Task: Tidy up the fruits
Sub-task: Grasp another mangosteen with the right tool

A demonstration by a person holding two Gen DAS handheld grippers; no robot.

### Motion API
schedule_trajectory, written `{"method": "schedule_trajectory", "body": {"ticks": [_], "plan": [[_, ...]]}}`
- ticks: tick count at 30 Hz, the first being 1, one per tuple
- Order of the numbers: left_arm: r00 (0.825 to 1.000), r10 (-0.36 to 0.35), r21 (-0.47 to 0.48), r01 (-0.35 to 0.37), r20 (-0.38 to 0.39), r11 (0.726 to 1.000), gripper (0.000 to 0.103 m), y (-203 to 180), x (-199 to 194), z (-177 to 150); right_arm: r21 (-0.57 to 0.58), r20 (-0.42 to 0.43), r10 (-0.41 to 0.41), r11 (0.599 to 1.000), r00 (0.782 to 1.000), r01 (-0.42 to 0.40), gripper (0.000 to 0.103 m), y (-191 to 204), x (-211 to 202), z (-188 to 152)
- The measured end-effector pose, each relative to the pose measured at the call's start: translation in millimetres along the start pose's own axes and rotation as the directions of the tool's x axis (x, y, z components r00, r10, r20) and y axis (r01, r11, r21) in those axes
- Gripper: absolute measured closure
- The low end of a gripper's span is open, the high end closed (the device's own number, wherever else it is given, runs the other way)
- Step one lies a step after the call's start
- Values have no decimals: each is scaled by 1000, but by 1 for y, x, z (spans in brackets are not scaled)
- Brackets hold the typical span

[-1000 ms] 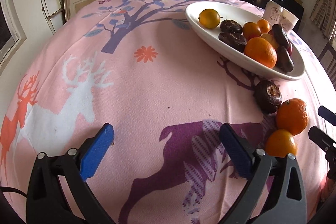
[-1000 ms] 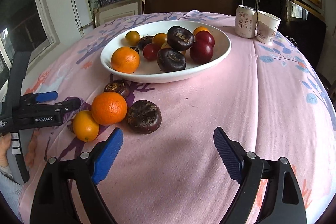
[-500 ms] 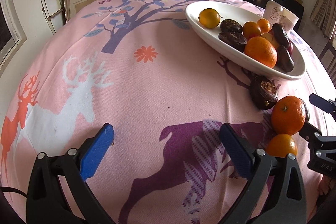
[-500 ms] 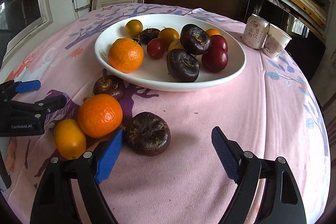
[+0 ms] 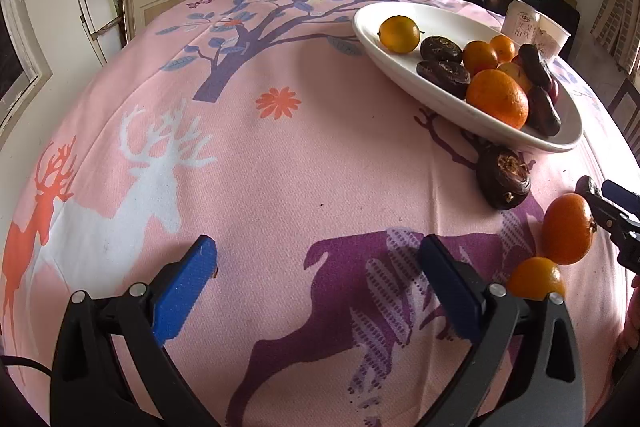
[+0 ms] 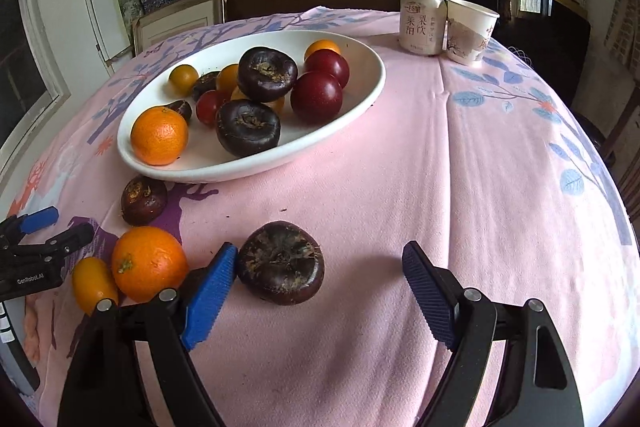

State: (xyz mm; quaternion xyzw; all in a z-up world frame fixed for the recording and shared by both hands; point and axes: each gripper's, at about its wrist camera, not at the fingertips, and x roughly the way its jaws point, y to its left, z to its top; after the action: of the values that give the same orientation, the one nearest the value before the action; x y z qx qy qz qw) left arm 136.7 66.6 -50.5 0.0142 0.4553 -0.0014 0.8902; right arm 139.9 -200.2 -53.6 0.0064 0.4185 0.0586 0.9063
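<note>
The dark fruit (image 6: 281,262) lies on the cloth (image 6: 440,163) between the jaws of the right tongs (image 6: 318,293). It sits off-centre: the left pad (image 6: 208,293) is touching or almost touching its flank, while the right pad (image 6: 428,293) stands well apart from it. The fruit is squat, with its broad axis running roughly across the jaw gap, so closing should bear on its widest span. The jaws are spread, pinching nothing.

The right tongs are the nearer tool. The left tongs (image 5: 316,279), likewise spread and empty, hover over bare cloth, well apart from all fruit.

Count on the cloth, four loose pieces:
- dark fruit: two, the second (image 6: 144,200) just beside the bowl (image 6: 360,107) rim
- orange (image 6: 149,262): one, left of the left pad
- small yellow-orange fruit (image 6: 93,283): one, touching the orange

Count in the bowl, as far as visible:
- dark fruit: two large, two smaller and partly hidden
- red fruit: three
- orange: one
- small yellow-orange fruit: about four, some occluded

Beyond the bowl stand one can (image 6: 422,23) and one paper cup (image 6: 470,31), touching each other.

Judgement: the next move is to close on the near dark fruit, then carry it forward-left to the bowl.
</note>
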Motion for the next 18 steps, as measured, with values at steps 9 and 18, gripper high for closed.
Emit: {"method": "schedule_trajectory", "body": {"ticks": [9,18], "plan": [[1000,-1,0,1,0,1000,4,0,0,0,-30,-19,7,1000,1000,-8,26,12,6,4],[1000,-1,0,1,0,1000,4,0,0,0,-84,-8,12,996,1000,-12,60,14,-4,-5]]}}
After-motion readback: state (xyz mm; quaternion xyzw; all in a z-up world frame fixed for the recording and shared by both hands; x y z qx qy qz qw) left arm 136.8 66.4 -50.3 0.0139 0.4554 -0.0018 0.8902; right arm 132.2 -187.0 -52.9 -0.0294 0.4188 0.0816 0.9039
